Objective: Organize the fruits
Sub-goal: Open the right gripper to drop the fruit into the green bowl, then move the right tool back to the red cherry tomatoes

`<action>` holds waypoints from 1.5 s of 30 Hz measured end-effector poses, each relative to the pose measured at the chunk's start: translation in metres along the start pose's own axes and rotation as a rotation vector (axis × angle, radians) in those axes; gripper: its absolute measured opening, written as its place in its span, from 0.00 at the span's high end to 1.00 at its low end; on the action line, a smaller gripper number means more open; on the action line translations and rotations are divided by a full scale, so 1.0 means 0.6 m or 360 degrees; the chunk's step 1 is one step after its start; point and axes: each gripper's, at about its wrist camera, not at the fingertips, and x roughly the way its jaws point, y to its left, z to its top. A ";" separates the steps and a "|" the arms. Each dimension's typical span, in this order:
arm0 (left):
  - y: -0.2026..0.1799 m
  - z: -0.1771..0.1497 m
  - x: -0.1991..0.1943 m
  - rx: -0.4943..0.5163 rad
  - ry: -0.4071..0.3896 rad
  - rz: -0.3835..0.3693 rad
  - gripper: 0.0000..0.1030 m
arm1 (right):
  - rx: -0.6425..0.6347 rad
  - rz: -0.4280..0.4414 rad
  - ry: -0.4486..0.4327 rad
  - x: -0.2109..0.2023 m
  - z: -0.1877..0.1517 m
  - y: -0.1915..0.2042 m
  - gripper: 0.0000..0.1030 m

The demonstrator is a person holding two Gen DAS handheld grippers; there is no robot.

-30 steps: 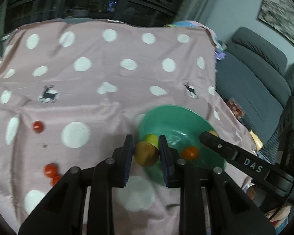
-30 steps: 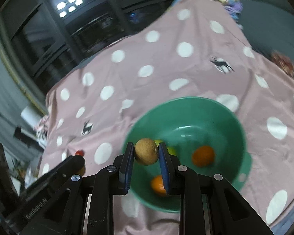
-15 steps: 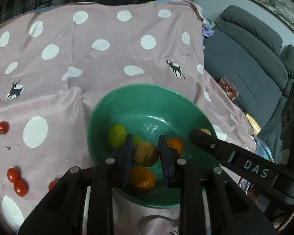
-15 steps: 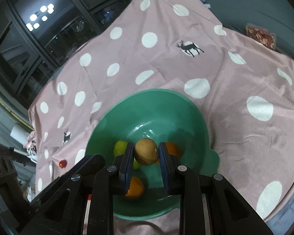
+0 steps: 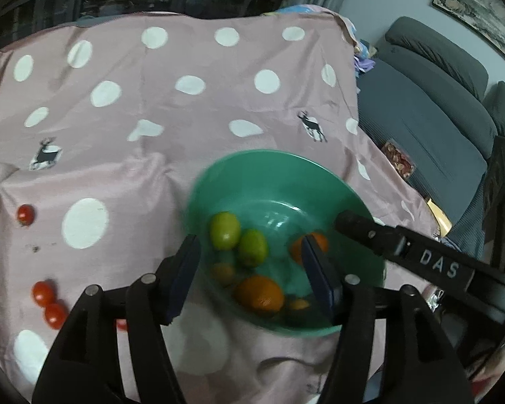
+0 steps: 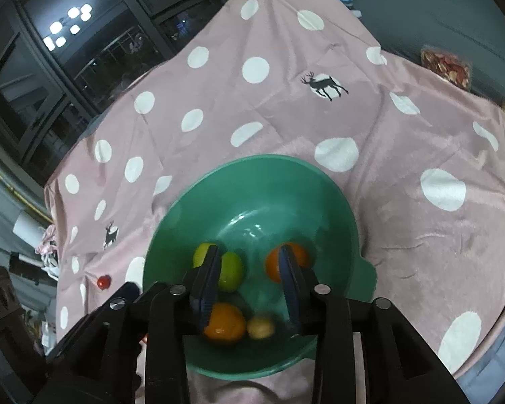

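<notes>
Both brown fruits I was carrying half a second ago have left my grips and dropped into the green bowl (image 6: 336,202). Now my left hand-held gripper (image 5: 249,269) and my right hand-held gripper (image 6: 249,279) each hang over the bowl with their jaws spread wide and nothing between them, which is how I let the fruit fall without bruising it. One pale brown fruit (image 6: 260,327) lies blurred at the near side of the bowl, just beside a big orange (image 6: 225,323); two green fruits (image 5: 237,239) and a second orange (image 6: 274,264) sit further in. I keep both grippers low above the rim so the drop is short. Several small red tomatoes (image 5: 43,293) are left out on the dotted cloth (image 5: 185,118) covering the table, well apart from the bowl, so I judge they come next.
</notes>
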 end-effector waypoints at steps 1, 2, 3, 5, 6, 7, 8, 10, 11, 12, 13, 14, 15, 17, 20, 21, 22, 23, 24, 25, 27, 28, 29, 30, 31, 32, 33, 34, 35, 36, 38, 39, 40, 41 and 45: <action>0.008 -0.002 -0.008 -0.0011 -0.0004 0.0020 0.37 | -0.0012 0.0006 -0.0005 -0.001 0.000 0.004 0.65; 0.018 -0.005 -0.017 -0.0023 -0.0007 0.0038 0.35 | -0.0020 0.0011 -0.0008 -0.002 0.000 0.007 0.65; 0.029 -0.008 -0.026 -0.0035 -0.0011 0.0057 0.34 | -0.0030 0.0017 -0.0012 -0.002 -0.001 0.011 0.65; 0.053 -0.015 -0.046 -0.0064 -0.0024 0.0103 0.30 | -0.0062 0.0020 -0.0030 -0.005 -0.002 0.024 0.65; 0.069 -0.018 -0.057 -0.0079 -0.0030 0.0139 0.30 | -0.0082 0.0015 -0.0040 -0.005 -0.003 0.031 0.65; 0.081 -0.020 -0.065 -0.0089 -0.0032 0.0167 0.28 | -0.0114 0.0008 -0.0052 -0.006 -0.005 0.041 0.65; 0.099 -0.023 -0.075 -0.0108 -0.0030 0.0208 0.28 | -0.0152 0.0005 -0.0064 -0.007 -0.008 0.053 0.65; 0.129 -0.027 -0.090 -0.0153 -0.0020 0.0276 0.28 | -0.0232 0.0016 -0.0083 -0.008 -0.016 0.077 0.65; 0.146 -0.032 -0.099 -0.0182 -0.0020 0.0304 0.28 | -0.0261 0.0023 -0.0088 -0.007 -0.020 0.086 0.65; 0.163 -0.037 -0.107 -0.0207 -0.0020 0.0332 0.27 | -0.0294 0.0033 -0.0097 -0.005 -0.024 0.098 0.65; 0.178 -0.043 -0.113 -0.0221 -0.0018 0.0360 0.26 | -0.0334 0.0040 -0.0109 -0.003 -0.030 0.112 0.65; 0.198 -0.051 -0.120 -0.0232 -0.0023 0.0398 0.26 | -0.0375 0.0048 -0.0121 -0.001 -0.039 0.127 0.65; 0.208 -0.054 -0.123 -0.0234 -0.0030 0.0414 0.26 | -0.0405 0.0060 -0.0131 0.000 -0.047 0.139 0.65; 0.234 -0.061 -0.126 -0.0253 -0.0035 0.0458 0.26 | -0.0456 0.0113 -0.0173 -0.004 -0.076 0.163 0.65; 0.270 -0.067 -0.134 -0.0307 -0.0047 0.0538 0.26 | -0.0551 0.0154 -0.0165 -0.010 -0.121 0.204 0.65; 0.281 -0.067 -0.137 -0.0338 -0.0051 0.0527 0.26 | -0.0580 0.0136 -0.0155 -0.013 -0.133 0.217 0.65; 0.290 -0.068 -0.139 -0.0368 -0.0049 0.0499 0.26 | -0.0597 0.0125 -0.0151 -0.017 -0.141 0.227 0.65; 0.299 -0.070 -0.140 -0.0405 -0.0045 0.0475 0.26 | -0.0618 0.0123 -0.0149 -0.021 -0.151 0.237 0.65; 0.307 -0.072 -0.142 -0.0434 -0.0046 0.0477 0.26 | -0.0642 0.0128 -0.0145 -0.026 -0.159 0.244 0.65; 0.312 -0.075 -0.143 -0.0444 -0.0049 0.0504 0.26 | -0.0654 0.0131 -0.0141 -0.030 -0.167 0.251 0.65; 0.319 -0.077 -0.143 -0.0434 -0.0046 0.0571 0.26 | -0.0664 0.0116 -0.0120 -0.034 -0.180 0.260 0.65; 0.320 -0.076 -0.142 -0.0431 -0.0046 0.0579 0.26 | -0.0679 0.0100 -0.0108 -0.035 -0.186 0.265 0.65; 0.322 -0.075 -0.143 -0.0433 -0.0052 0.0577 0.26 | -0.0698 0.0078 -0.0100 -0.037 -0.192 0.269 0.65; 0.325 -0.074 -0.143 -0.0437 -0.0055 0.0572 0.26 | -0.0720 0.0059 -0.0093 -0.037 -0.198 0.273 0.65; 0.326 -0.075 -0.142 -0.0444 -0.0053 0.0565 0.26 | -0.0744 0.0040 -0.0087 -0.039 -0.204 0.276 0.65; 0.329 -0.075 -0.142 -0.0449 -0.0047 0.0564 0.26 | -0.0760 0.0027 -0.0083 -0.040 -0.210 0.277 0.65; 0.330 -0.076 -0.142 -0.0451 -0.0039 0.0567 0.26 | -0.0767 0.0020 -0.0082 -0.042 -0.213 0.275 0.65; 0.330 -0.077 -0.141 -0.0449 -0.0026 0.0566 0.26 | -0.0765 0.0014 -0.0084 -0.043 -0.217 0.275 0.65; 0.331 -0.076 -0.141 -0.0448 -0.0020 0.0562 0.26 | -0.0758 0.0002 -0.0082 -0.043 -0.218 0.272 0.65; 0.331 -0.076 -0.142 -0.0450 -0.0019 0.0557 0.26 | -0.0754 -0.0004 -0.0074 -0.041 -0.219 0.272 0.65; 0.332 -0.074 -0.144 -0.0457 -0.0021 0.0532 0.26 | -0.0744 -0.0009 -0.0038 -0.032 -0.220 0.269 0.65; 0.332 -0.073 -0.145 -0.0460 -0.0019 0.0512 0.26 | -0.0735 -0.0011 -0.0026 -0.027 -0.220 0.267 0.65; 0.332 -0.072 -0.145 -0.0463 -0.0018 0.0496 0.26 | -0.0716 0.0000 -0.0016 -0.021 -0.218 0.266 0.65; 0.333 -0.071 -0.146 -0.0464 -0.0018 0.0489 0.27 | -0.0704 0.0015 -0.0009 -0.019 -0.218 0.265 0.65; 0.336 -0.067 -0.146 -0.0462 0.0002 0.0447 0.28 | -0.0678 0.0125 0.0058 -0.002 -0.210 0.276 0.65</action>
